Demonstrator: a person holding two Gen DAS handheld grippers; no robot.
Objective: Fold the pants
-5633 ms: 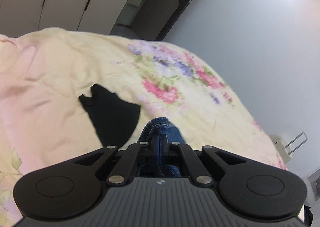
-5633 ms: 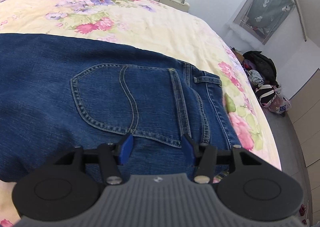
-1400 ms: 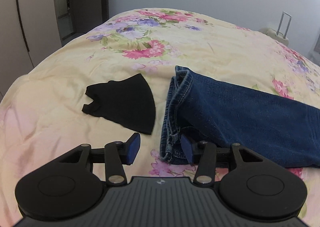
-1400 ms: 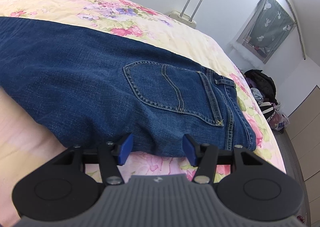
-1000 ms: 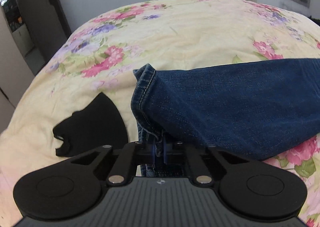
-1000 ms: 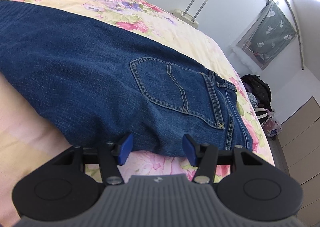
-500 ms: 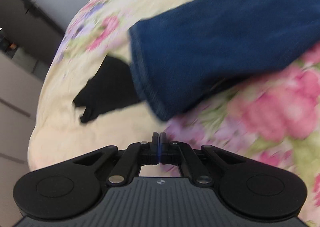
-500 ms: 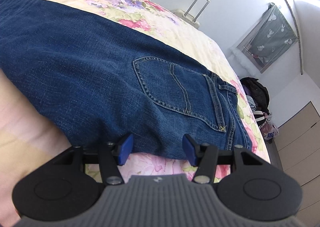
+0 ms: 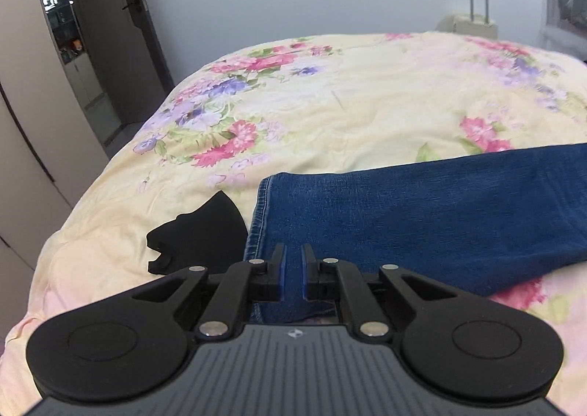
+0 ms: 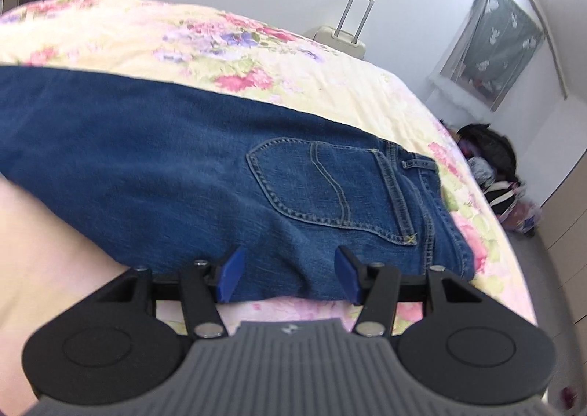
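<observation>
Blue jeans [image 9: 422, 218] lie flat on the floral bedspread [image 9: 367, 104], folded lengthwise, leg hem at the left. My left gripper [image 9: 292, 271] sits over the hem end with its jaws nearly closed and a narrow gap between the pads; denim shows through the gap, and I cannot tell whether it is pinched. In the right wrist view the seat of the jeans [image 10: 227, 174] with its back pocket [image 10: 323, 185] lies before my right gripper [image 10: 290, 274], which is open and empty at the near edge of the jeans.
A black garment [image 9: 198, 232] lies on the bed just left of the hem. A suitcase [image 10: 341, 36] stands beyond the far side of the bed. A pile of bags [image 10: 495, 166] sits on the floor at right. A door [image 9: 110, 49] is at far left.
My left gripper dropped back to the hem end of the jeans, which now lies flat, and its jaws have parted slightly. My right gripper stayed open and shifted a little closer to the seat.
</observation>
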